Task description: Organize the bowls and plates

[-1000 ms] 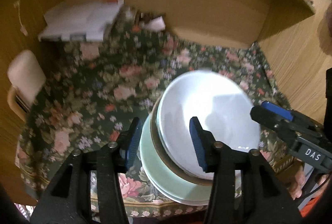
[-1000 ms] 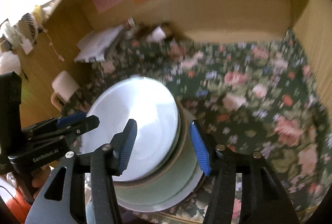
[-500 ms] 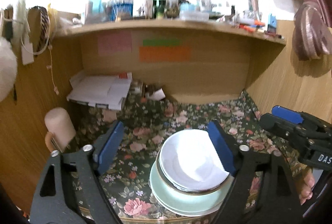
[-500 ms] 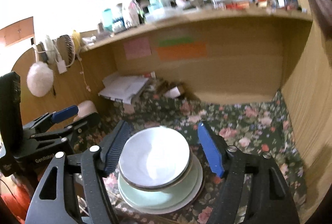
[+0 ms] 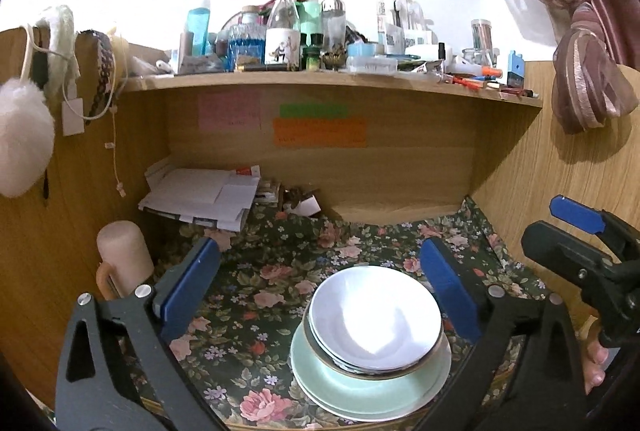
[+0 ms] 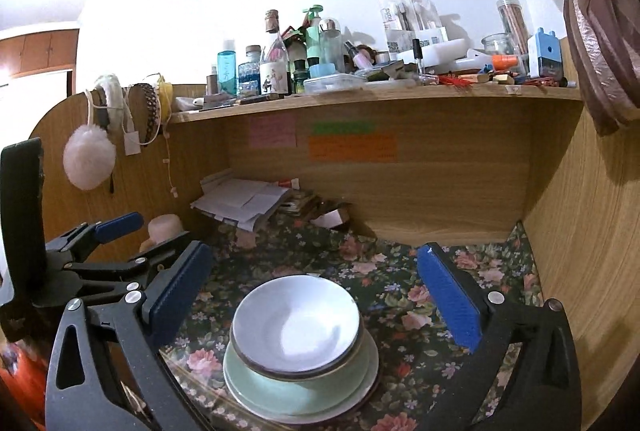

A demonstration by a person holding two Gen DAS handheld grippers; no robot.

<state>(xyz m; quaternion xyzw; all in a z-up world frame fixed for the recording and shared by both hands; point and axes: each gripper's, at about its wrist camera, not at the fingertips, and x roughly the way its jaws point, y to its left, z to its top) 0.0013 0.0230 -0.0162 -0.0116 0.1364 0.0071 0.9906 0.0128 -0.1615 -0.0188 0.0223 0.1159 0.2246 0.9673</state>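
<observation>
A stack of dishes stands near the front edge of the floral-covered desk [image 5: 280, 271]. A white bowl [image 5: 376, 315] sits on top of another rimmed bowl, over a pale green plate [image 5: 360, 391]. The stack also shows in the right wrist view, with the white bowl [image 6: 296, 323] on top and the green plate [image 6: 304, 399] beneath. My left gripper [image 5: 320, 283] is open and empty, held back above the stack. My right gripper [image 6: 316, 295] is open and empty too, and it shows at the right edge of the left wrist view [image 5: 580, 243].
A pile of papers [image 5: 200, 195] lies at the back left of the desk. A pale cylinder [image 5: 124, 255] stands at the left. The wooden shelf [image 5: 320, 79] above carries bottles and jars. Wooden side panels close both sides.
Both grippers have pulled back and up from the stack and opened wide. The view has tilted up, so the shelf with bottles now shows. The dishes have stayed in place.
</observation>
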